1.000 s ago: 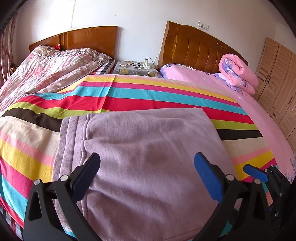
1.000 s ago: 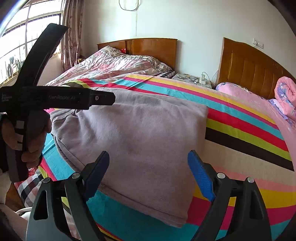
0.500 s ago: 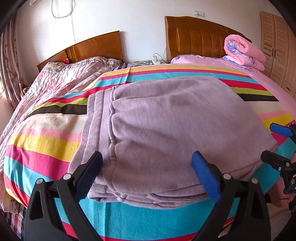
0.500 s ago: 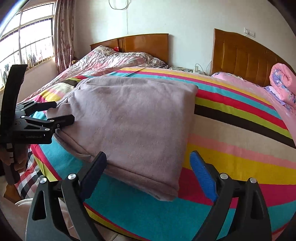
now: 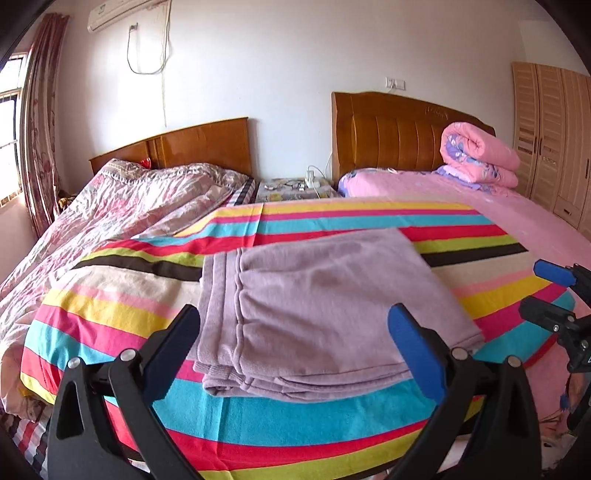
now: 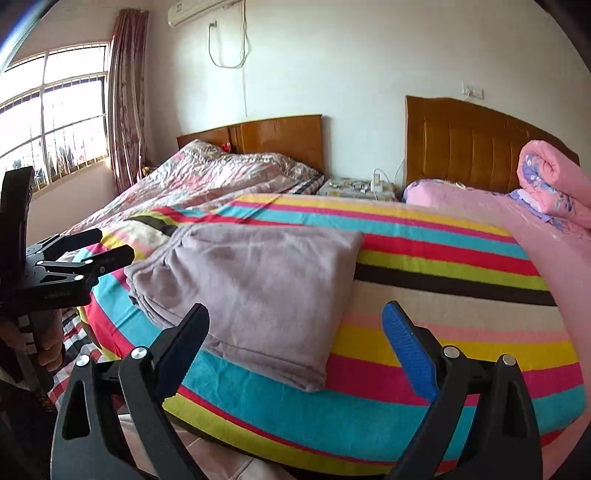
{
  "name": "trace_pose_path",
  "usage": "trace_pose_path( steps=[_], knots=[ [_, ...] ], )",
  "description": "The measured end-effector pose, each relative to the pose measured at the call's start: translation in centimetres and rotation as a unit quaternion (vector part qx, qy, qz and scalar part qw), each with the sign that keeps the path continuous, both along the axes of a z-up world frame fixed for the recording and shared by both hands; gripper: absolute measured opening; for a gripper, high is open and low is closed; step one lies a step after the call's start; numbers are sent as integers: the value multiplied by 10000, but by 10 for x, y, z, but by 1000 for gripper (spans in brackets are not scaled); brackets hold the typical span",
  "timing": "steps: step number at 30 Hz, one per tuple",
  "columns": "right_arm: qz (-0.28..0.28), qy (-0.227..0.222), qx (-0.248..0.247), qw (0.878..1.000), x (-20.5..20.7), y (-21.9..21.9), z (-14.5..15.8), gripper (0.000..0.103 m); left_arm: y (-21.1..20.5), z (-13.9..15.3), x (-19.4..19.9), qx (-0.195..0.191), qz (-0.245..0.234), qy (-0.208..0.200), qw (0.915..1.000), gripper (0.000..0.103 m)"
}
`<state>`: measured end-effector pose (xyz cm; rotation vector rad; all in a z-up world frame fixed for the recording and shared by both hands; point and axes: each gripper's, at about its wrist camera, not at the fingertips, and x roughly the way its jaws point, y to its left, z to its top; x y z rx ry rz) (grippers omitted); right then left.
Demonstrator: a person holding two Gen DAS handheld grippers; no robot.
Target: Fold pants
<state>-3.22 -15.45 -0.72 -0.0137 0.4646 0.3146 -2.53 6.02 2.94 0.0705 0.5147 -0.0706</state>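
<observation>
I count one pair of pants [image 5: 325, 310], lilac fleece, folded into a flat stack of several layers and lying on the striped blanket [image 5: 332, 218] close to the foot edge of the bed. I hold two tools: my left gripper [image 5: 295, 343] has its jaws spread wide with nothing between them, held back from the bed's edge with the pants beyond its tips, and my right gripper [image 6: 293, 347] is spread the same way and empty, off the near right corner of the stack. Each shows up in the other's camera, off to the side of the bed and clear of the cloth. There are two beds side by side, each with its own wooden headboard [image 5: 399, 136]: the left one covered by a rumpled floral quilt [image 5: 122, 214], the right one by a pink sheet [image 5: 517, 221]. The striped blanket spans the foot of both. One rolled pink duvet [image 5: 480, 155] sits against the right headboard. Between the beds stands one nightstand [image 5: 291, 184] with a power strip and cables on it. I see one air conditioner [image 6: 207, 11] on the white wall, one barred window [image 6: 55, 110] with one curtain [image 6: 127, 99], and a pale wooden wardrobe [image 5: 554, 133] at far right.
</observation>
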Motion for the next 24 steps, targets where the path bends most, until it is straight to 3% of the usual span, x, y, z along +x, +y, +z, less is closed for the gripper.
trace_pose_path(
  steps=[3,6,11,17,24],
  knots=[
    [97,-393,50,9992,-22,2,19,92,-8,19,-17,-194,192,-278,9992,102],
    [160,-508,-33,9986,-38,7,16,92,-19,17,-26,-41,288,-305,9991,102],
    [70,-120,-1,9999,-45,4,-11,92,-26,-5,-29,-41,225,145,9996,102],
    [-300,-105,245,9992,-45,-9,-16,92,-27,-11,-31,-35,269,141,9995,102],
    [-286,13,177,9994,-41,-2,-20,92,-32,-16,-28,37,199,212,9996,102]
  ],
)
